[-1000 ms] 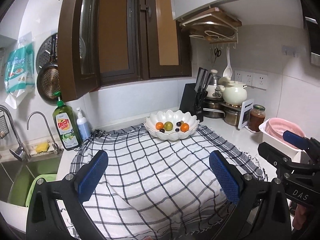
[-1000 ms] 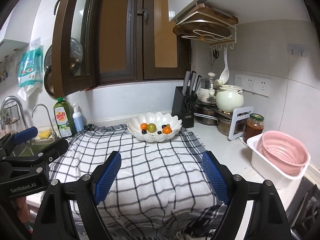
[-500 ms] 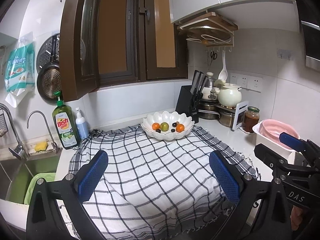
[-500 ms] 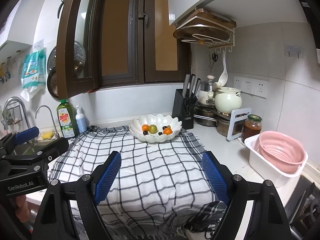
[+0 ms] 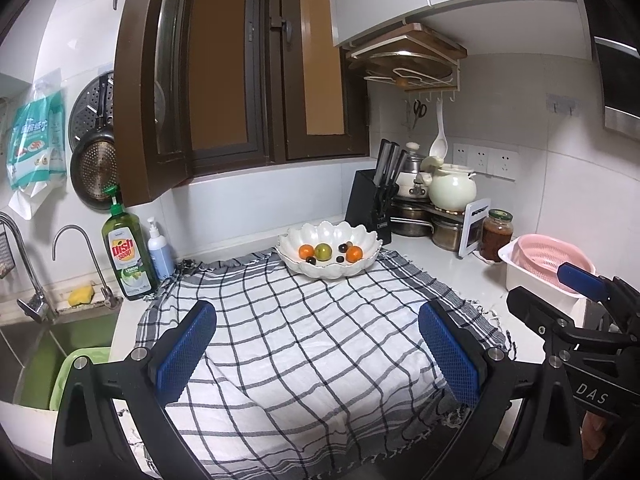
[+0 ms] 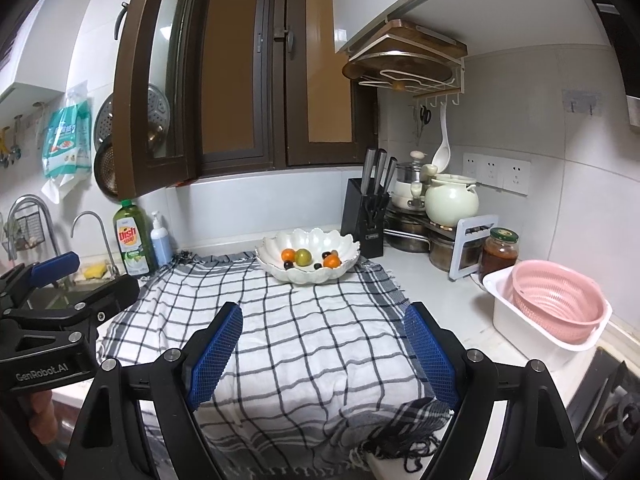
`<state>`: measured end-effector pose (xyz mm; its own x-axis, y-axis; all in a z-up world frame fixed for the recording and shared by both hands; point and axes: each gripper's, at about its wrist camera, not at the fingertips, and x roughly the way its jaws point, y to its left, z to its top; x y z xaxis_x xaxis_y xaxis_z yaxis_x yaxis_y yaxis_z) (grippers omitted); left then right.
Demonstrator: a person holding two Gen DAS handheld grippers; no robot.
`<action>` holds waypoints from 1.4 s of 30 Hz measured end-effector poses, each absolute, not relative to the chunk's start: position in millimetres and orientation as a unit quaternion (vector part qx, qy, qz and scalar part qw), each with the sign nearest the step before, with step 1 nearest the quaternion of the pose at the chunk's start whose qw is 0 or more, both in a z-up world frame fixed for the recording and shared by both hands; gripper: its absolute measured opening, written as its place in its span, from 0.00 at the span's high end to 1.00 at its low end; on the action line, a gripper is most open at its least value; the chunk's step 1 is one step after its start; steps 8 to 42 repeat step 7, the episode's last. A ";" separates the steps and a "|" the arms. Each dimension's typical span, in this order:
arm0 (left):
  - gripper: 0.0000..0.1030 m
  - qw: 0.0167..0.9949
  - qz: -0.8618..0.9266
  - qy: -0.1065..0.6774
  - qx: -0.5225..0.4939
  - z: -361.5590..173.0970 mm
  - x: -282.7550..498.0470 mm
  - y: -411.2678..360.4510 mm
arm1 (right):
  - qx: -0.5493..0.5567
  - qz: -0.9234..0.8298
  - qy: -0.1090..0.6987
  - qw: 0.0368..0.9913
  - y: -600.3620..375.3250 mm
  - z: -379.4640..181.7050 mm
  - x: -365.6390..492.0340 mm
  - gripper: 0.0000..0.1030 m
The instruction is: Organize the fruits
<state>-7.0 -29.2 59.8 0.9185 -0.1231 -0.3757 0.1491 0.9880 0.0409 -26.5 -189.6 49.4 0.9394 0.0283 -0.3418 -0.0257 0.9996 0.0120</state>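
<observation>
Fruits sit in your white scalloped bowl at the checked cloth's far edge: 2 orange, 1 green, several small dark. Cloth between bowl and grippers lies bare. Your left gripper and right gripper both stand apart, holding nothing.

My left gripper black-framed, blue textured pads, silver screws, "GenRobot.AI" lettering; right gripper identical, marked "DAS".
</observation>
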 end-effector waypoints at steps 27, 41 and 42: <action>0.00 0.978 -0.072 0.193 0.032 60.2 -7.9 -33.1 | 0.003 0.012 0.173 0.985 -191.0 49.4 -28.0 0.19; 0.00 0.978 -0.072 0.193 0.032 60.2 -7.9 -33.1 | 0.003 0.012 0.173 0.985 -191.0 49.4 -28.0 0.19; 0.00 0.978 -0.072 0.193 0.032 60.2 -7.9 -33.1 | 0.003 0.012 0.173 0.985 -191.0 49.4 -28.0 0.19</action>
